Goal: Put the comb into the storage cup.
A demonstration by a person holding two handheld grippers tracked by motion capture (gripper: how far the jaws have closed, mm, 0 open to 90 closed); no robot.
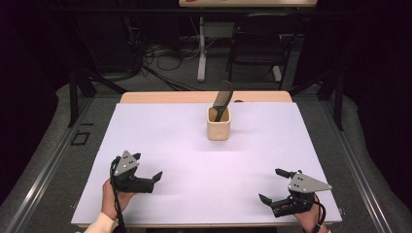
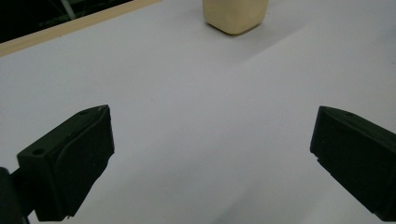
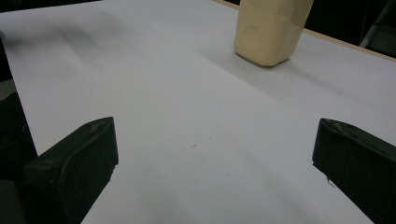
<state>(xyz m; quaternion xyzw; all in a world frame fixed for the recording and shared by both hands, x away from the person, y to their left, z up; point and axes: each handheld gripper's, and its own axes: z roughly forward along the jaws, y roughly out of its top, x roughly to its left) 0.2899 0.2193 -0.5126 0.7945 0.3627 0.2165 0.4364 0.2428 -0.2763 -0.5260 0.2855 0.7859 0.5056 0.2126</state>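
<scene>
White sheet [image 1: 204,160] covering most of a wooden table [image 1: 145,97], seen from above. Cream cup [image 1: 218,124] standing upright toward the far middle of the sheet, with a dark comb [image 1: 223,103] leaning inside it, teeth end up and tilted to the right past the rim.

Left gripper [image 1: 147,167] near the front left of the sheet, held in a hand [image 1: 112,196] entering from the bottom edge; grey plate on top, jaws spread wide, nothing between them. Right gripper [image 1: 271,185] near the front right of the sheet, likewise topped with a grey plate, jaws also spread wide and empty. Both well apart from the cup, one on each side, each angled inward toward the middle of the sheet.

Left gripper view: left gripper [image 2: 212,158] with two black jaws at the lower corners, far apart, bare sheet [image 2: 201,116] between them; base of the cup [image 2: 236,16] at the top edge, ahead and slightly right.

Right gripper view: right gripper [image 3: 215,161] with jaws equally far apart over bare sheet [image 3: 187,116]; cup [image 3: 271,32] ahead, right of centre, close to the far edge of the sheet.
</scene>
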